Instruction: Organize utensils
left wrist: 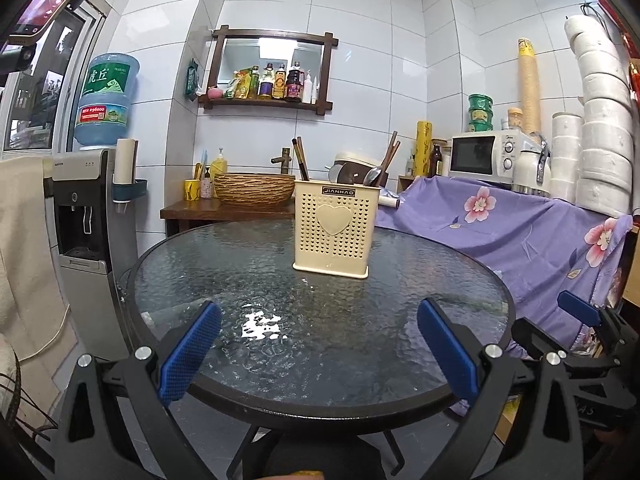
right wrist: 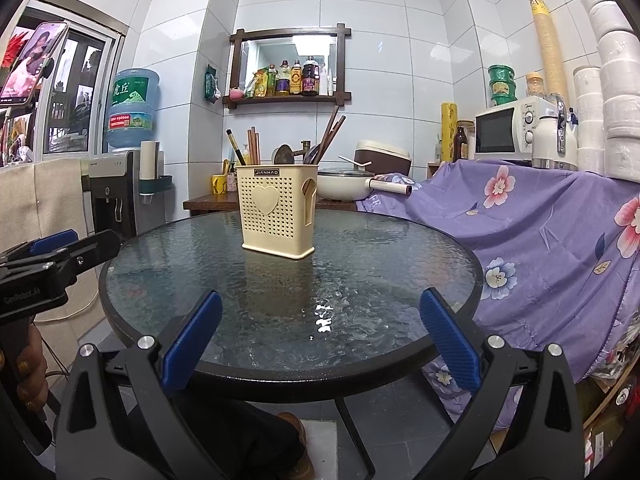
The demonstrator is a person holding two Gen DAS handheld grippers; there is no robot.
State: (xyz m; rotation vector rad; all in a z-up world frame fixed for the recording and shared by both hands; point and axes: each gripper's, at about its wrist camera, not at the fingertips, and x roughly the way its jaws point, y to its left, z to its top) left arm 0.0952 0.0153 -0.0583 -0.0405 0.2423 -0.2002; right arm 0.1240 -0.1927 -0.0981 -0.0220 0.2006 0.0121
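Both claws, left claw (left wrist: 318,344) and right claw (right wrist: 320,338), spread and hold nothing; utensil holder (left wrist: 335,229) stands ahead, well apart, on the tabletop (left wrist: 224,280)

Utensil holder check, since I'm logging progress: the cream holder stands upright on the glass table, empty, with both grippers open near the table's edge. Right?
Not empty. The right wrist view shows the utensil holder upright on the glass table with chopsticks and spoons inside. Left gripper and right gripper are open.
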